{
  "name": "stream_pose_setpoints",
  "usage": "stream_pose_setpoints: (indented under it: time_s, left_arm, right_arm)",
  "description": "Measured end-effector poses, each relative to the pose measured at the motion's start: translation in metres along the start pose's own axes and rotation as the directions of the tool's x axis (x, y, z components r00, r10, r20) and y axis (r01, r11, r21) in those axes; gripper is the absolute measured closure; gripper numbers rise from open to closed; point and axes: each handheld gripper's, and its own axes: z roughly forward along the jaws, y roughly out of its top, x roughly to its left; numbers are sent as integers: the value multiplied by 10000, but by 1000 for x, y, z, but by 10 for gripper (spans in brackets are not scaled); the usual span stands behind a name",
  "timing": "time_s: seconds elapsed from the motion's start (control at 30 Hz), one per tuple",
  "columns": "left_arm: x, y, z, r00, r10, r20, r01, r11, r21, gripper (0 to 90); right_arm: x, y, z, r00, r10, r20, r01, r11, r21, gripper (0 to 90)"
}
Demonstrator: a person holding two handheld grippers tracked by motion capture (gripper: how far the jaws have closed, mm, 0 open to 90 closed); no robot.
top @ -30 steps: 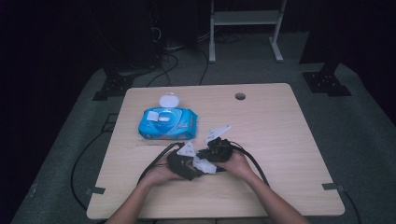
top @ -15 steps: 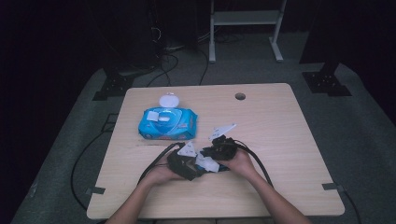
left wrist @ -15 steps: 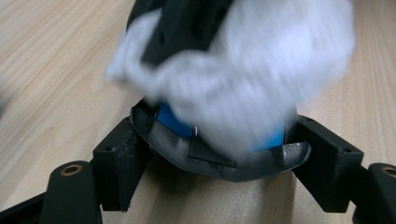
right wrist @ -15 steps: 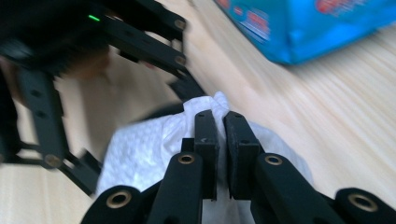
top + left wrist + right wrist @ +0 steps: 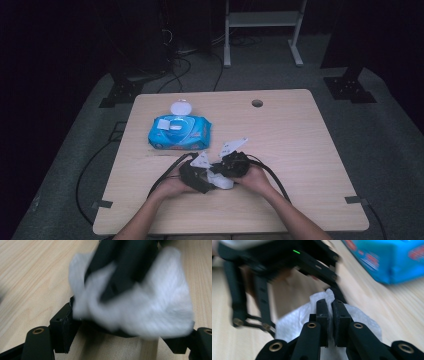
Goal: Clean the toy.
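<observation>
Indistinct items: white wipe [image 5: 140, 305] motion-blurred in left gripper view, partly hidden behind the other tool's dark jaws; blue wipe pack [image 5: 387, 260] cut off by frame edge, print unreadable.

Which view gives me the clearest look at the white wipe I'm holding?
The right gripper view: the wipe sits sharp and close, pinched between the right gripper and its shut jaws. The left gripper view shows the wipe large but blurred, draped over black jaws. The high view shows the wipe as a small white patch between both hands.
</observation>
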Motion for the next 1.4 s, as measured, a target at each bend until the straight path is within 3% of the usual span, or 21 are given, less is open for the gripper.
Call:
stream_pose_setpoints:
  time_s: [0.07, 0.23, 0.37, 0.6, 0.77, 0.93, 1.1, 1.23, 1.4]
  left_arm:
    - [0, 0, 0, 10000, 30, 6, -30, 10000, 9, 240]
    - [1, -1, -1, 10000, 39, 30, -39, 10000, -2, 240]
    - [0, 0, 0, 10000, 67, -42, -67, 10000, 9, 239]
    - [0, 0, 0, 10000, 19, -41, -19, 10000, 5, 240]
    - [0, 0, 0, 10000, 91, -25, -91, 10000, 10, 240]
    - [0, 0, 0, 9999, 123, -47, -122, 9999, 69, 240]
    - [0, 1, 0, 10000, 83, -51, -83, 10000, 39, 240]
    - [0, 0, 0, 9999, 112, -36, -112, 9999, 54, 240]
    - [0, 1, 0, 9999, 95, -45, -95, 9999, 47, 240]
  right_arm:
    - [2, 0, -1, 9994, -102, -329, 101, 9999, -31, 840]
    - [2, -15, -19, 9981, -593, 194, 587, 9978, 323, 840]
    - [5, -31, -37, 9970, -651, 427, 633, 9971, 414, 841]
    - [11, -34, -36, 9930, -1041, 551, 1012, 9935, 520, 840]
    - [2, -52, -56, 9938, -630, 915, 575, 9964, 620, 840]
    - [-13, -67, -75, 9926, 99, 1212, -152, 9990, 428, 840]
    - [-22, -69, -73, 9899, 756, 1200, -783, 9968, 179, 840]
    - [-24, -63, -65, 9902, 926, 1048, -930, 9957, -15, 840]
    - [-33, -75, -73, 9845, 1396, 1065, -1395, 9902, -88, 840]
